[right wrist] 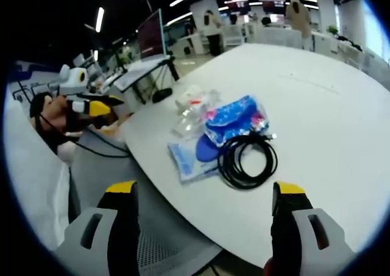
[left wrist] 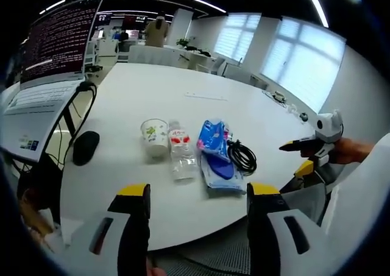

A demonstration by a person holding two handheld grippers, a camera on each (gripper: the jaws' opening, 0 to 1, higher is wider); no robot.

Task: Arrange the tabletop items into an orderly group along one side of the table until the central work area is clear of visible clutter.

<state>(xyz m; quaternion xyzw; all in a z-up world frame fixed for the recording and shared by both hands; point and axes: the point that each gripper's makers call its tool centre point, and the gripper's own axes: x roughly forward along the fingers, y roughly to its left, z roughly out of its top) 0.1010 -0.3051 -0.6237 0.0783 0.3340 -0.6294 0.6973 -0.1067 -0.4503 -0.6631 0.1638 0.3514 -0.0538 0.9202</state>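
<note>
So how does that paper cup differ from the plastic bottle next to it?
The paper cup stands upright, while the plastic bottle lies on its side. The cup is opaque white with a small leafy print; the bottle is clear with a red label. The cup is short and wide-mouthed, the bottle longer and slimmer. Both sit side by side on the white table, in a row with the blue package.

A white round tabletop point(left wrist: 201, 105) carries a white paper cup with green sprigs point(left wrist: 155, 135), a clear plastic bottle with a red-and-white label point(left wrist: 181, 153), a blue patterned plastic pouch point(left wrist: 215, 143), a coiled black cable point(right wrist: 247, 159) — and a black computer mouse point(left wrist: 85, 147).
</note>
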